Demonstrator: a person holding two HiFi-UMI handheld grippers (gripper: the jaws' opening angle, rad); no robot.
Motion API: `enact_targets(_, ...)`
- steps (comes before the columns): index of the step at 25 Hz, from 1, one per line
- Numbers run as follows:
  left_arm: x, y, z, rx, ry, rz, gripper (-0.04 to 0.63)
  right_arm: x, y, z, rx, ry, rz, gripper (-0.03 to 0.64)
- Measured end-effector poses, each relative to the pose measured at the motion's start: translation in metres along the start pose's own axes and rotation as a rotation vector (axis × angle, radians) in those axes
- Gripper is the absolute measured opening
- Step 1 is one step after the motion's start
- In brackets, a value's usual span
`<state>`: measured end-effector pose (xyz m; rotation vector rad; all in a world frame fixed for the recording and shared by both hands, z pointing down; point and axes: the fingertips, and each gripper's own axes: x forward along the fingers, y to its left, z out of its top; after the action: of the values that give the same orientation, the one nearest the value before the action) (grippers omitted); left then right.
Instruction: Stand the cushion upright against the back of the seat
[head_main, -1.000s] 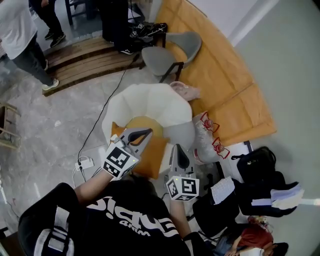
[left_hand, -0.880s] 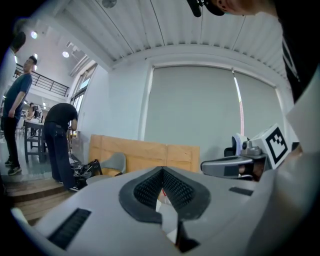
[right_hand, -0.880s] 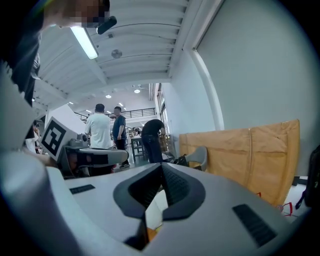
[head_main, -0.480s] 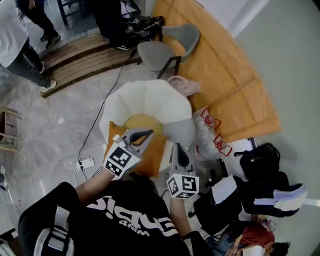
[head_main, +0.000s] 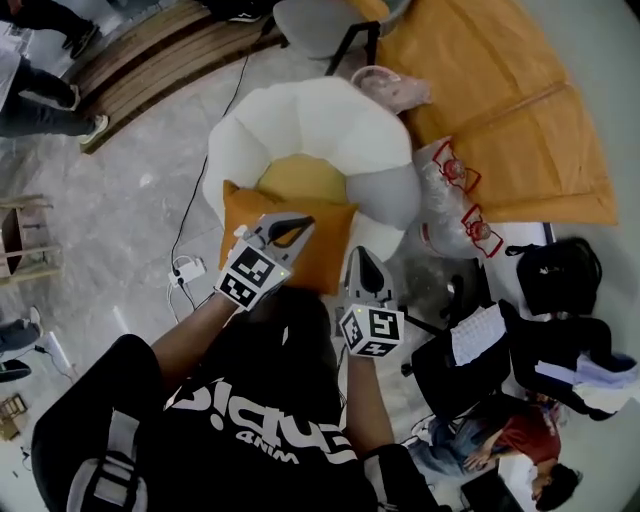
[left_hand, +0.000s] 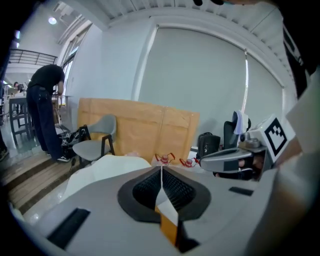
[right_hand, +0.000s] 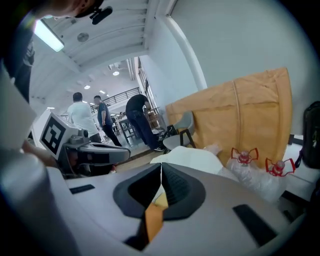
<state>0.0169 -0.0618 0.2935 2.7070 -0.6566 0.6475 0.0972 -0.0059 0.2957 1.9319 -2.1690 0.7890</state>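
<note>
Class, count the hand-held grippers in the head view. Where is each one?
2. The left hand-held gripper is over the orange cushion; the right hand-held gripper is beside its right edge.

One orange cushion, one armchair (white)

Your head view is evenly bright, with soft shadows on the pale floor and everything bowed toward the edges. Both gripper views darken to black at the corners. A ceiling strip light flares in the right one, and near surfaces blur.
</note>
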Motion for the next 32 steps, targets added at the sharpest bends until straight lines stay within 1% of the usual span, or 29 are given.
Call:
enact_targets(3,0.029,0.003,-0.039,-0.02,0.075,-0.032,0.008,0.019,-0.017,-0.042,0.06,0.07,-0.008,0.023)
enact_targets(5,0.05,0.003,-0.064,-0.04,0.122,-0.058,0.011,0.034,-0.034,-0.074,0.146,0.109,-0.027,0.025)
enact_targets(6,0.061,0.003,-0.076,-0.049,0.15,-0.073,0.027,0.041,-0.044,-0.09,0.193,0.124,-0.041,0.035)
enact_targets(7,0.073,0.003,-0.088,-0.056,0.176,-0.089,0.069,0.047,-0.053,-0.108,0.234,0.14,-0.055,0.089)
enact_targets(8,0.085,0.003,-0.102,-0.056,0.197,-0.103,0.1,0.054,-0.06,-0.127,0.265,0.161,-0.067,0.157)
enact_targets(10,0.106,0.006,-0.131,-0.044,0.24,-0.121,0.114,0.064,-0.072,-0.166,0.294,0.21,-0.087,0.193)
enact_targets(12,0.126,0.012,-0.159,-0.024,0.274,-0.122,0.126,0.072,-0.081,-0.206,0.309,0.258,-0.11,0.205)
enact_targets(16,0.158,0.023,-0.217,0.013,0.333,-0.119,0.135,0.078,-0.09,-0.289,0.37,0.348,-0.147,0.206)
enact_targets(21,0.201,0.032,-0.304,0.088,0.415,-0.139,0.147,0.098,-0.095,-0.399,0.429,0.457,-0.161,0.215)
enact_targets(23,0.214,0.036,-0.336,0.137,0.446,-0.147,0.15,0.105,-0.095,-0.437,0.456,0.493,-0.174,0.216)
enact_targets(26,0.228,0.045,-0.374,0.222,0.489,-0.133,0.155,0.113,-0.103,-0.485,0.485,0.542,-0.224,0.218)
enact_targets(28,0.238,0.052,-0.396,0.258,0.514,-0.125,0.16,0.118,-0.11,-0.514,0.498,0.579,-0.264,0.222)
enact_targets(30,0.247,0.055,-0.414,0.272,0.532,-0.128,0.166,0.123,-0.113,-0.542,0.505,0.626,-0.288,0.227)
enact_targets(32,0.254,0.057,-0.425,0.273,0.529,-0.13,0.178,0.13,-0.116,-0.562,0.502,0.655,-0.304,0.23)
